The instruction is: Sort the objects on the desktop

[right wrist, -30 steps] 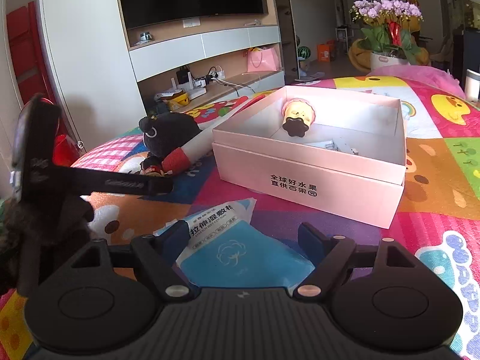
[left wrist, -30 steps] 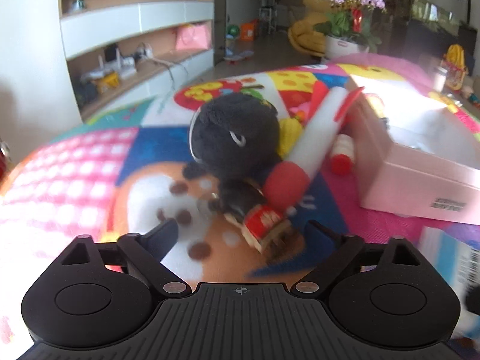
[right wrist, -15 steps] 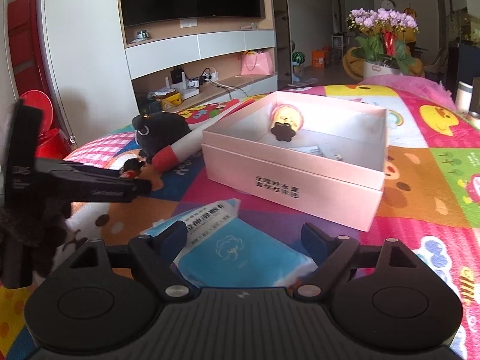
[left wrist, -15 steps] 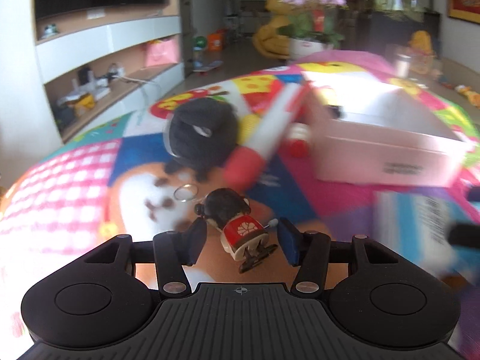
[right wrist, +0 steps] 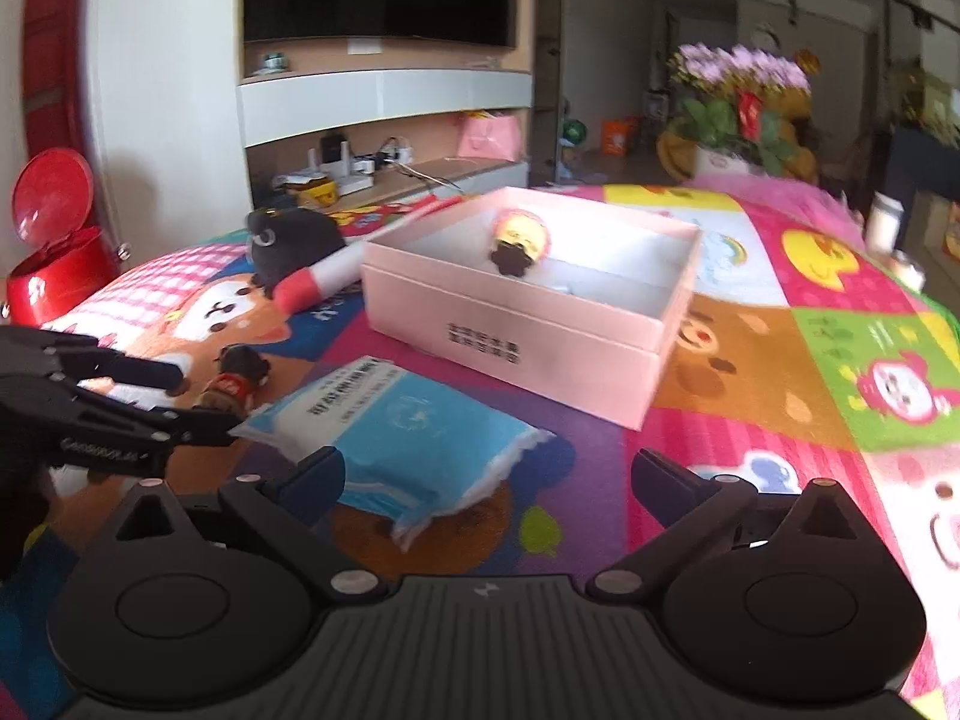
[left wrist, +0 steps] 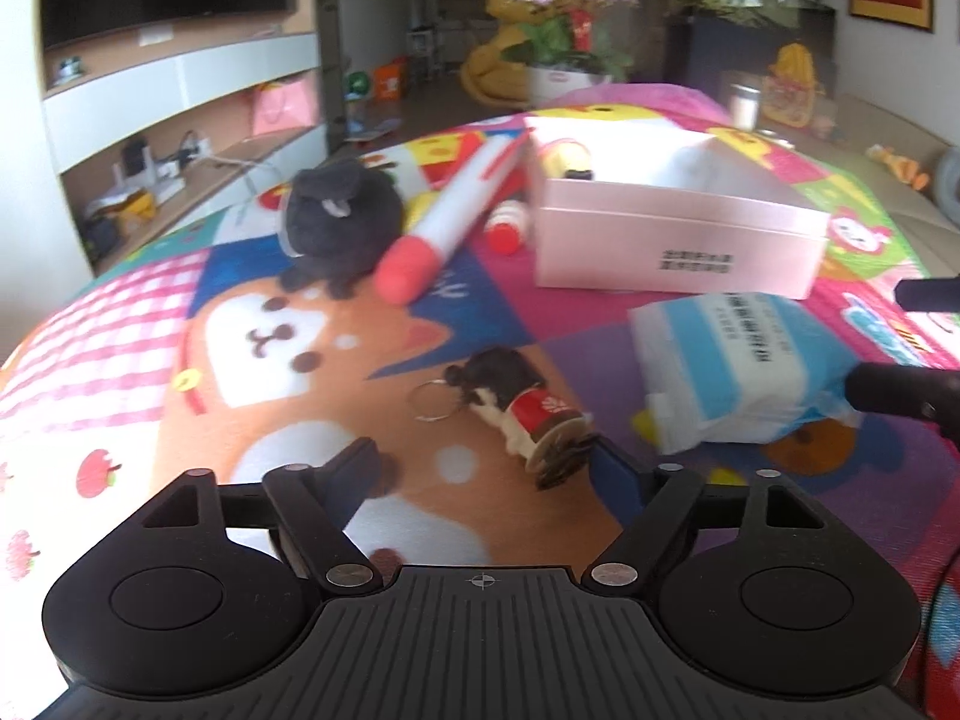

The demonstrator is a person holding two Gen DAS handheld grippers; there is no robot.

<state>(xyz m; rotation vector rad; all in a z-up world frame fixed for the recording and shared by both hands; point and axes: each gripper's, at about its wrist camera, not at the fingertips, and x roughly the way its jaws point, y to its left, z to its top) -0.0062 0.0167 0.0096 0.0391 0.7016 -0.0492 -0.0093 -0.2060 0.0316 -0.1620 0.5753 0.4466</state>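
A small keychain doll (left wrist: 516,408) with a red band and a metal ring lies on the colourful mat. It is just ahead of my left gripper (left wrist: 483,471), whose jaws are opening and do not touch it. My right gripper (right wrist: 489,477) is opening wide. A blue tissue pack (right wrist: 408,432) lies flat between and ahead of its fingers, with no pad pressing on it. The open pink box (right wrist: 510,330) behind holds a yellow doll (right wrist: 519,240). A black plush (left wrist: 342,216), a big red-and-white pen (left wrist: 444,228) and a small red-capped bottle (left wrist: 507,225) lie left of the box.
The left gripper's fingers (right wrist: 174,378) reach in beside the keychain doll (right wrist: 237,384), close to the tissue pack's corner. A red bin (right wrist: 54,252) stands off the mat's left edge. A cup (right wrist: 885,222) and a flower pot (right wrist: 738,120) stand at the far side.
The left gripper closed around the keychain doll, carried it away from the plush towards the tissue pack, then opened, leaving it on the mat. The right gripper's jaws spread wider.
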